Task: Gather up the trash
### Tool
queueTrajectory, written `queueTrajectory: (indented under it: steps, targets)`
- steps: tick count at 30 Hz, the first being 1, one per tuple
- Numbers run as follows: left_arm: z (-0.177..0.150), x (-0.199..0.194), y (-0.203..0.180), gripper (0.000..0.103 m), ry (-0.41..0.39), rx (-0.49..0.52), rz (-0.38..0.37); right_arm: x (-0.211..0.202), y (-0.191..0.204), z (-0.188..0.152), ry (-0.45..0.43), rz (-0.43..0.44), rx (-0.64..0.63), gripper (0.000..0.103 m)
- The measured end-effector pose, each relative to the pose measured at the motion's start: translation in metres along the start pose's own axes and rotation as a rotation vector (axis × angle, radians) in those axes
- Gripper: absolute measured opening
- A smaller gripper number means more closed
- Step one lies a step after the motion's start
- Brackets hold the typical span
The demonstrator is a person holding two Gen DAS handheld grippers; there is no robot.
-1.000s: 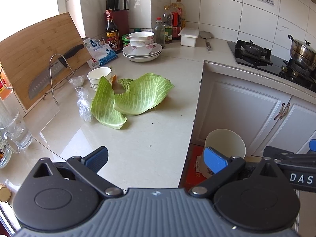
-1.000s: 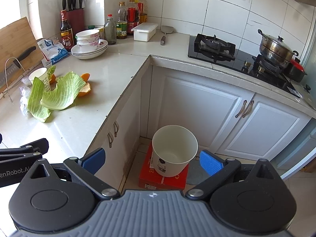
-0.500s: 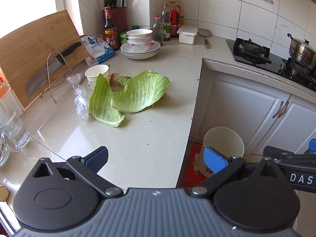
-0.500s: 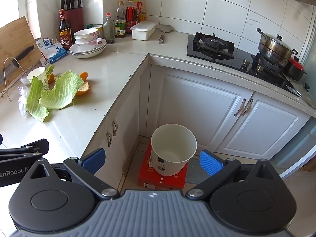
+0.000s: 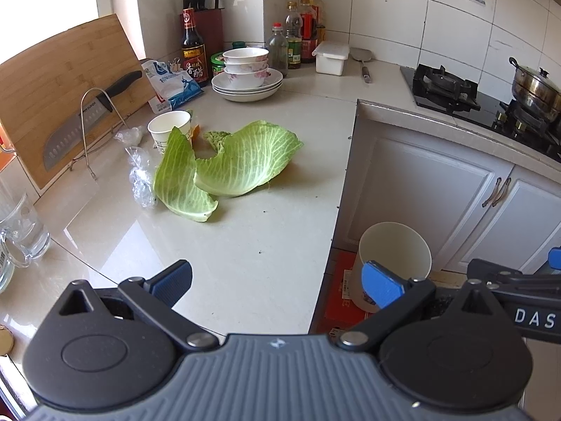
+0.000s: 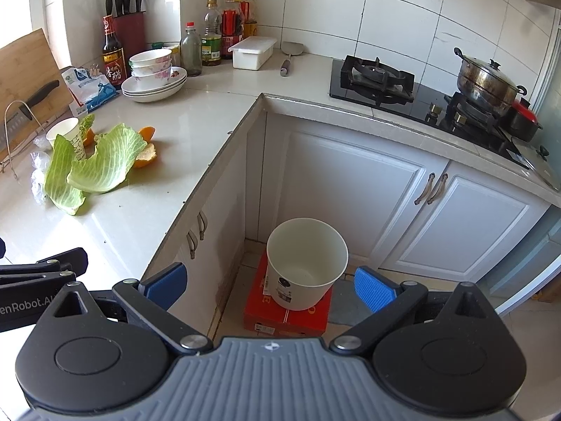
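Note:
Two green cabbage leaves (image 5: 224,165) (image 6: 94,161) lie on the pale counter (image 5: 263,238), beside a white paper cup (image 5: 169,129) (image 6: 66,133), crumpled clear plastic (image 5: 140,179) and orange peel (image 6: 147,151). A white bin (image 6: 305,263) (image 5: 392,256) stands empty on a red box (image 6: 287,312) on the floor in the cabinet corner. My left gripper (image 5: 277,284) hangs open over the counter's near edge, well short of the leaves. Over the floor in front of the bin, my right gripper (image 6: 270,284) is open too. Neither holds anything.
Stacked bowls and plates (image 5: 247,73), sauce bottles (image 5: 298,38), a knife block, a blue-white bag (image 5: 171,84), a cutting board with a knife on a rack (image 5: 70,105) and a glass mug (image 5: 21,231) line the counter. A gas hob with a steel pot (image 6: 487,80) is at right.
Both views have pulled back and shifted slightly; the leaves and bin sit a little farther away. Nothing was picked up and both grippers stayed open.

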State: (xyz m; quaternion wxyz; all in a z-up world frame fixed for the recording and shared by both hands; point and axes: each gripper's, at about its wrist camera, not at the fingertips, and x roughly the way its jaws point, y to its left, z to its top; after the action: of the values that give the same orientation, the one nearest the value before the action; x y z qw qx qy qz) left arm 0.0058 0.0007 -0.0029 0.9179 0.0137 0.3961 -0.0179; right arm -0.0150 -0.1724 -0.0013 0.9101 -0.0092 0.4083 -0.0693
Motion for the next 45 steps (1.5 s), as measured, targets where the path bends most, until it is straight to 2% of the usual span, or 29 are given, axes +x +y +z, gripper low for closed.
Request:
queueTrajectory:
  steps: [32,45]
  targets:
    - [0.004,0.000,-0.003,0.102,0.001,-0.006,0.010,0.002,0.001,0.004,-0.002,0.013,-0.008,0.103]
    - [0.012,0.005,0.003,0.102,-0.031,-0.009,-0.004,0.006,0.004,0.018,-0.041,0.021,-0.041,0.103]
